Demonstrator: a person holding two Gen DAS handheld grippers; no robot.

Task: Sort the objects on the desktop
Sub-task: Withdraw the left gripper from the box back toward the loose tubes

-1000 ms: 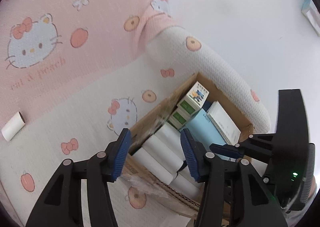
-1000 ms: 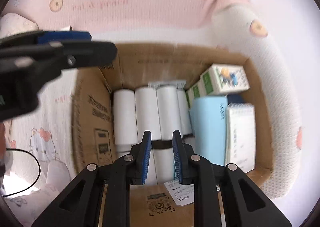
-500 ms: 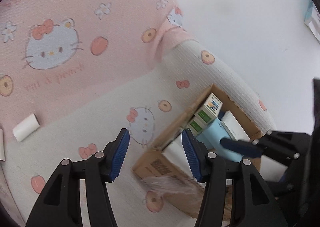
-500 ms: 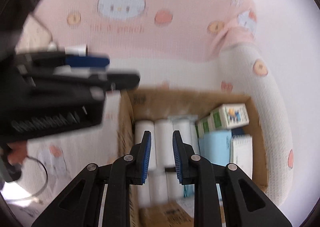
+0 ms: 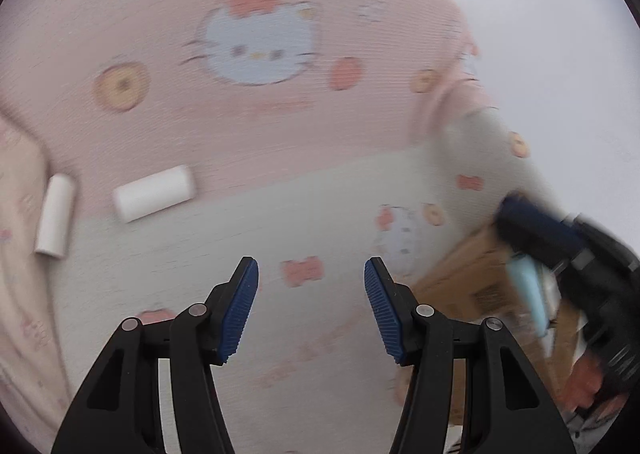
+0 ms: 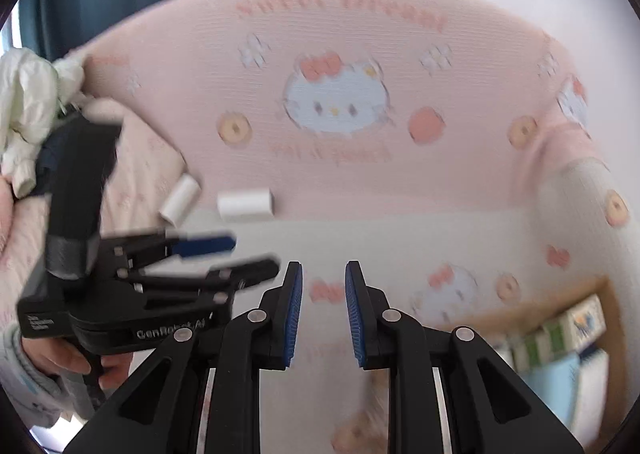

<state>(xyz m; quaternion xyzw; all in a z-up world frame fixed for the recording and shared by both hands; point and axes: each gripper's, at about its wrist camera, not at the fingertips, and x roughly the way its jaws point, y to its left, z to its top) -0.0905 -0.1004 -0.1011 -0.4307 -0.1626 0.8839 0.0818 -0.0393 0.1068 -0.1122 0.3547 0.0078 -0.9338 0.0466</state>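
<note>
Two white paper rolls lie on the pink and white Hello Kitty cloth: one (image 5: 154, 193) ahead and left of my left gripper (image 5: 311, 308), another (image 5: 55, 209) at the far left. They also show in the right wrist view (image 6: 245, 204) (image 6: 179, 200). My left gripper is open wide and empty above the cloth. My right gripper (image 6: 323, 312) is open with a narrower gap and empty. The cardboard box (image 5: 472, 278) holding packets sits at the right; in the right wrist view it (image 6: 556, 338) is at the lower right.
The right gripper appears blurred at the right edge of the left wrist view (image 5: 576, 266). The left gripper (image 6: 168, 266) and the hand holding it fill the left of the right wrist view. A crumpled white cloth (image 6: 32, 102) lies at the far left.
Both grippers have swung left, away from the box and toward the two loose rolls. The box has slid to the right edge of both views. The left jaws stay open.
</note>
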